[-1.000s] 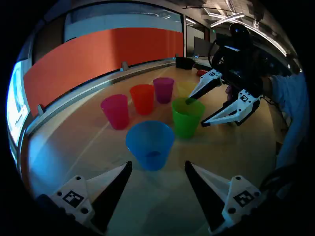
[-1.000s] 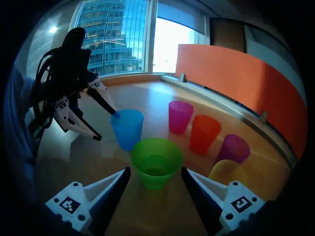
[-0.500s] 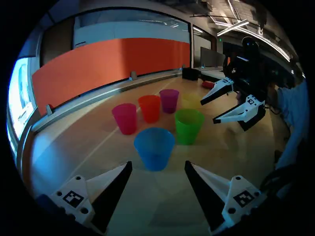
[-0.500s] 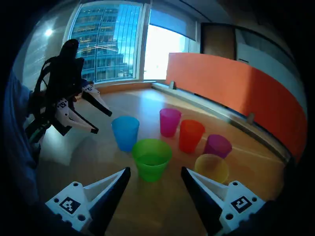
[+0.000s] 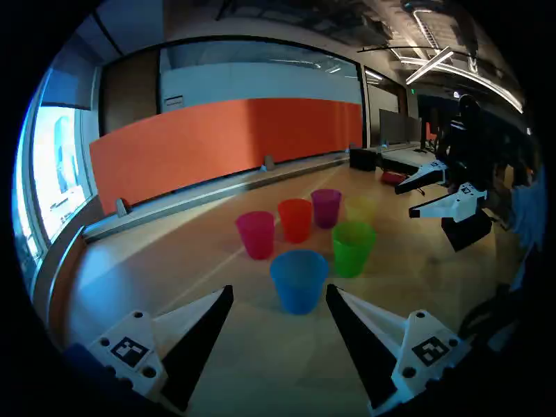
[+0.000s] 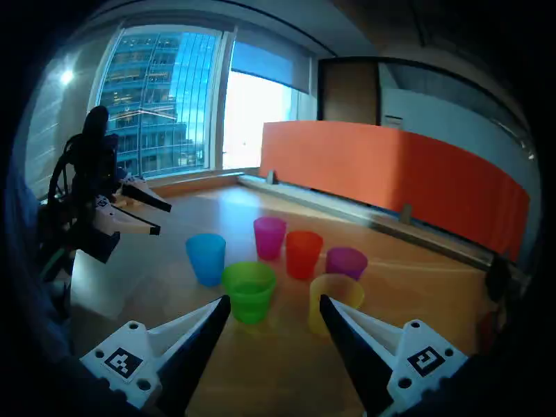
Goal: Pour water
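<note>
Several plastic cups stand grouped on a wooden table [image 5: 278,361]. In the left gripper view the blue cup [image 5: 299,281] is nearest, just beyond my open, empty left gripper [image 5: 278,309]; behind it stand the green cup [image 5: 353,247], pink cup [image 5: 256,234], orange cup [image 5: 295,219], purple cup [image 5: 326,207] and yellow cup [image 5: 361,208]. The right gripper [image 5: 410,203] hangs open at the far right. In the right gripper view the green cup [image 6: 249,290] and yellow cup [image 6: 335,299] sit just ahead of my open right gripper [image 6: 273,318]; the blue cup [image 6: 206,258] is left, and the left gripper [image 6: 161,219] hangs open beyond it.
An orange partition wall [image 5: 229,142] runs along the table's far edge. Large windows [image 6: 167,111] lie behind the left gripper. A person's sleeve [image 5: 528,215] shows at the right edge. Dark objects [image 5: 364,158] sit at the table's far end.
Both grippers have pulled back and up from the cups. The right gripper's fingertip has left the green cup's rim and the left's has left the blue cup. The cups look smaller now.
</note>
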